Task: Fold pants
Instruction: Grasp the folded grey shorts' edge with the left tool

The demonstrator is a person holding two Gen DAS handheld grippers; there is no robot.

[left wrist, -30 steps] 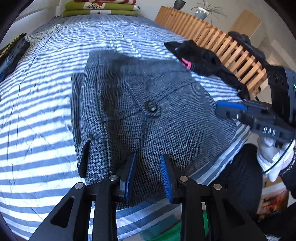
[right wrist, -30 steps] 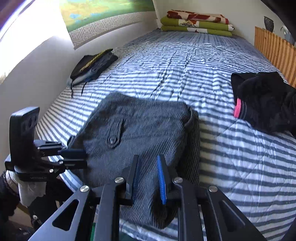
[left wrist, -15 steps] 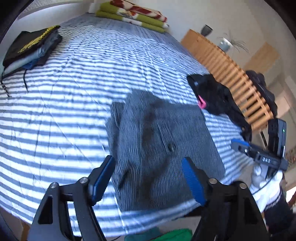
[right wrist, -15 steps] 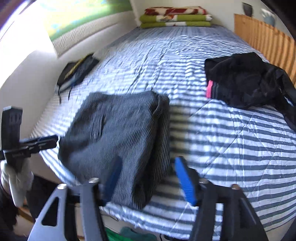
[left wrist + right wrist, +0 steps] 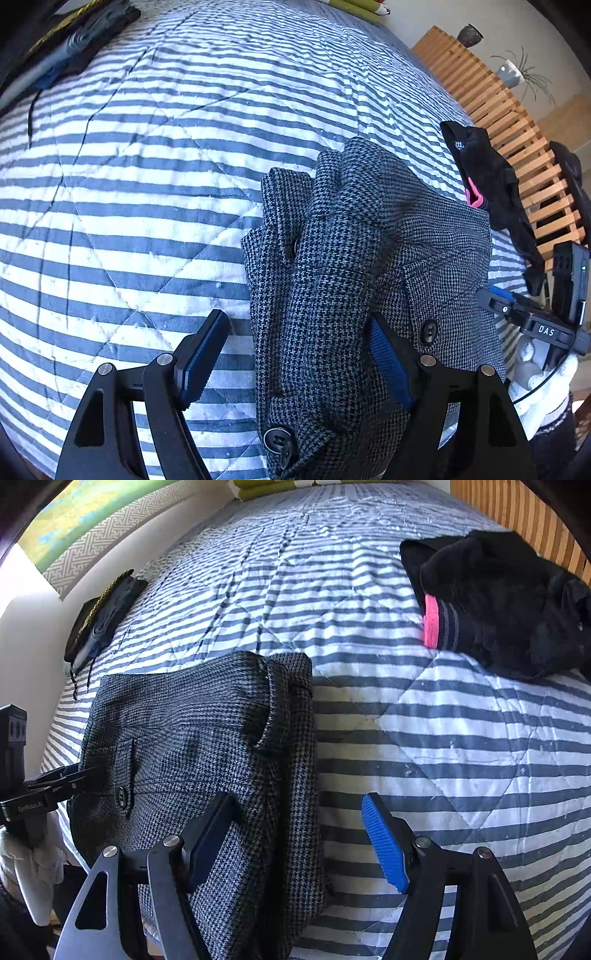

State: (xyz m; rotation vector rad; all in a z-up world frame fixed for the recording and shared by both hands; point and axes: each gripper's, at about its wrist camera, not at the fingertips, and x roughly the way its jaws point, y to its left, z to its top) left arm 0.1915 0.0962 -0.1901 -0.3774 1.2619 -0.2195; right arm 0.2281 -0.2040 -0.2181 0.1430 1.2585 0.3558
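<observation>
Nearest, the left gripper [image 5: 299,365] stands wide apart, its jaws having just been opening, straddling one edge of the folded houndstooth pants [image 5: 354,280] without pinching them. The right gripper [image 5: 303,838], also spread after opening, straddles the opposite edge. The pants lie at the near edge of the striped quilt [image 5: 424,738]. Beyond them to the right sits a black garment [image 5: 509,602] with a pink band, by the wooden slatted rail [image 5: 513,122]. Far left, a dark folded pile [image 5: 99,620] sits against the wall.
</observation>
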